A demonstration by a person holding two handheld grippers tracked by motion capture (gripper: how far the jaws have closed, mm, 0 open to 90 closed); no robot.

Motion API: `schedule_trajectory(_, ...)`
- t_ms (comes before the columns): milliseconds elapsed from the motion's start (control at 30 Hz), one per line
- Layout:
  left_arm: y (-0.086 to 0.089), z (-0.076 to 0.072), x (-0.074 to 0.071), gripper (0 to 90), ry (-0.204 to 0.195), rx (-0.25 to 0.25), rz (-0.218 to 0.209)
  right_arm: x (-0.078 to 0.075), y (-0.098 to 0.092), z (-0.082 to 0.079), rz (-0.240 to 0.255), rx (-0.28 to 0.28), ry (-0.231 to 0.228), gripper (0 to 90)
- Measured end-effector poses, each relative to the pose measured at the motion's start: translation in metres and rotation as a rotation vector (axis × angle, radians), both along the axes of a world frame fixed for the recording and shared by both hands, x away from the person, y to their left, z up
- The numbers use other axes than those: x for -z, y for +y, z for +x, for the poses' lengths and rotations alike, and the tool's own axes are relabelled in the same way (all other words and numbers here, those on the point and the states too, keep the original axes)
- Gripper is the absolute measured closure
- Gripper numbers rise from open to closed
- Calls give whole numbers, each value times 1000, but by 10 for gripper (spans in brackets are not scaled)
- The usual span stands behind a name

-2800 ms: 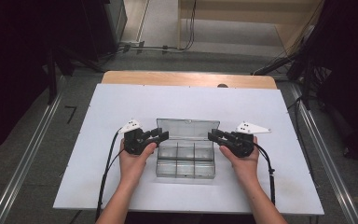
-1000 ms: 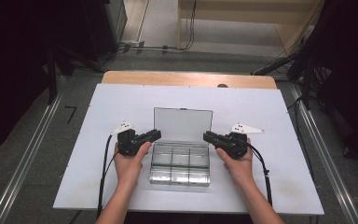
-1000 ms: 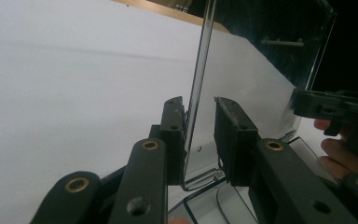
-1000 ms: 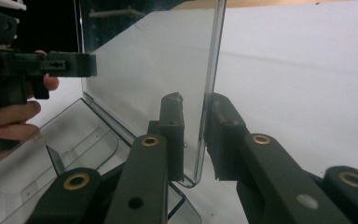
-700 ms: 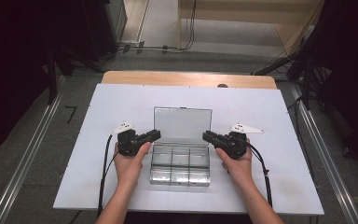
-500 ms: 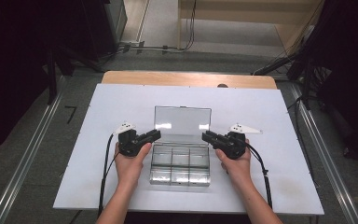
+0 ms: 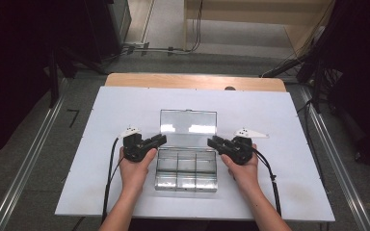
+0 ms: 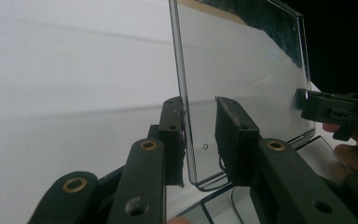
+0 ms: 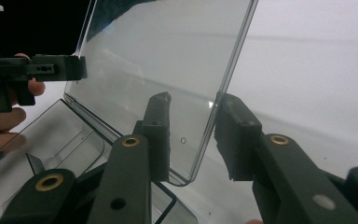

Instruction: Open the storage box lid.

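A clear plastic compartment box (image 7: 187, 169) sits on the white worktop (image 7: 101, 120), near the middle of its near edge. Its base is split by thin walls into small square cells, and its transparent lid (image 7: 188, 122) stands raised at the far side, upright and catching pale reflections. The lid is a flat pane with rounded corners and a shallow turned rim; a tiny ring mark shows near each lower corner. The left gripper (image 7: 158, 140) reaches in from the left and straddles the lid's left edge: in the left gripper view one pad touches the pane while the other pad stands clear of it. The right gripper (image 7: 214, 142) straddles the right edge; its jaws have just been opening, and in the right gripper view both pads stand a little off the lid between them.
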State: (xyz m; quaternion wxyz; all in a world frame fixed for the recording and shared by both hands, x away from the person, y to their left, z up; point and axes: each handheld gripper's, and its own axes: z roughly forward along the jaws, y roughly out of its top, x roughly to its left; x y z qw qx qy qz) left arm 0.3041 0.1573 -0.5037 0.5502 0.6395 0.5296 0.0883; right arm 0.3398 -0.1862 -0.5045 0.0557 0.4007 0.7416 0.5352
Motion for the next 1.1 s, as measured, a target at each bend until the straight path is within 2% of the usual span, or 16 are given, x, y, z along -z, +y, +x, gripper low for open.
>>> schedule_trajectory(500,-2,2,3,675,38,-9,12,4,1,2,-10,1,36,575)
schedule_trajectory(900,-6,3,4,606,54,-7,38,6,2,4,-14,-9,63,518)
schedule_trajectory(1100,-7,3,4,598,51,-3,50,7,3,4,-19,-10,61,505)
